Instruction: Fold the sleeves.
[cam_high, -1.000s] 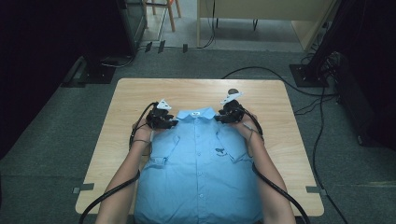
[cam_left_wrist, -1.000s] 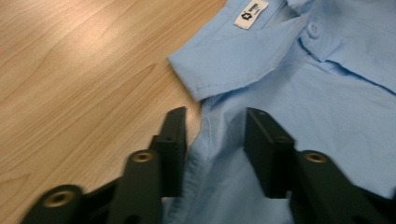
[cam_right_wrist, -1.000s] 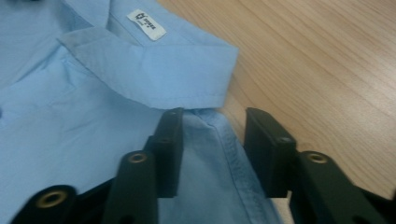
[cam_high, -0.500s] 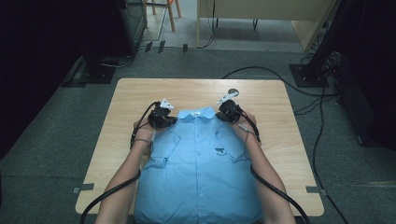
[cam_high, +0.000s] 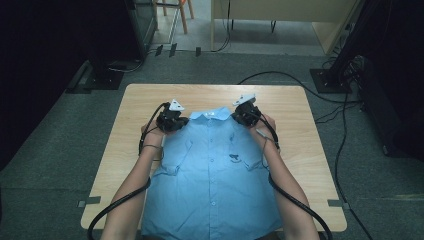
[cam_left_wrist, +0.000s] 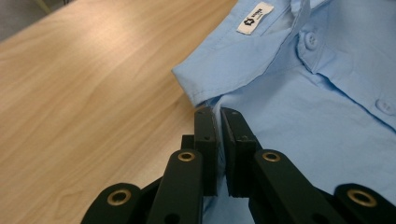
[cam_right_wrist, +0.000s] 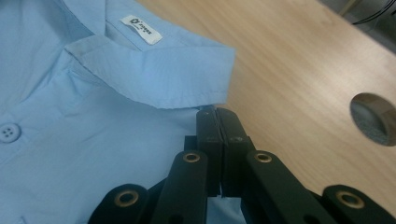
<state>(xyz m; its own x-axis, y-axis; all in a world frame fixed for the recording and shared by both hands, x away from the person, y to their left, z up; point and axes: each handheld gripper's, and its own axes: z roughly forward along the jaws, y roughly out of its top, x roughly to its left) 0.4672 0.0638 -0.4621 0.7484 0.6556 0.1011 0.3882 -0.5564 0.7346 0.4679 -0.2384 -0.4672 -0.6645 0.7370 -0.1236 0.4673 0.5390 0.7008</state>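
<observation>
A: Two grippers are seen in the high view, clamped at the shoulders of a light blue shirt. The left gripper is set at one side of the collar, the right gripper at the other. The shirt is laid front-up, buttoned, collar toward the far edge of the tabletop, hem hung over the near edge.

B: Left gripper view?

A: Jaws are nearly together, with a fold of shoulder fabric pinched between the pads, just under the collar point. The neck label is seen near the top. Bare wood lies to the side.

B: Right gripper view?

A: Jaws are pressed tight together on the shoulder seam just below the collar tip. A round cable hole in the tabletop is seen off to the side.

B: Progress?

A: Early, judged from the layout. Both shoulders are gripped. No fold has been made yet, and the sleeves look spread. Lifting or folding is what remains.
</observation>
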